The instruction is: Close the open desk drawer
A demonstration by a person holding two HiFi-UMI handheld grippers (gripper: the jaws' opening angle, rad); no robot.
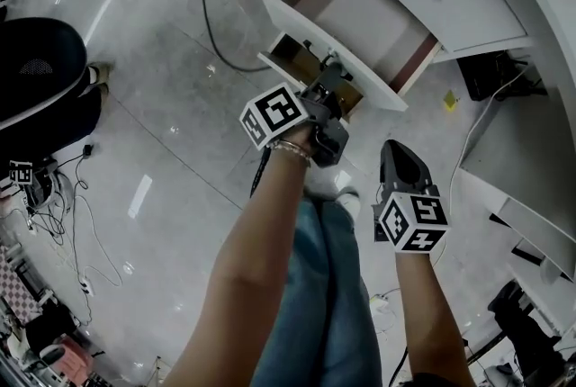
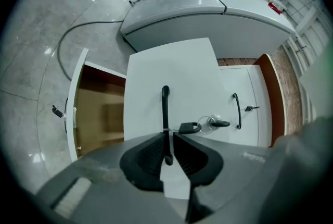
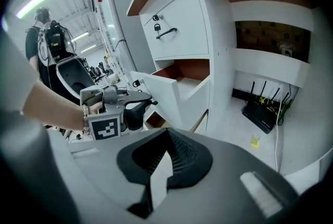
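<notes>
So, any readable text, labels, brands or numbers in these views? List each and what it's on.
No words or numbers can be read in any view.
Left cube: square black-and-white marker patterns only, no letters.
Right cube: the same, patterns only.
Red sticker on the white cabinet: too small to read.
Yellow tag on the floor: blurred, no print can be made out.

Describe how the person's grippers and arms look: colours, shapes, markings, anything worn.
The left gripper and right gripper are dark grey with black ribbed pads; each bears a white cube with black square markers. No sleeves show; a bracelet circles the left wrist.
</notes>
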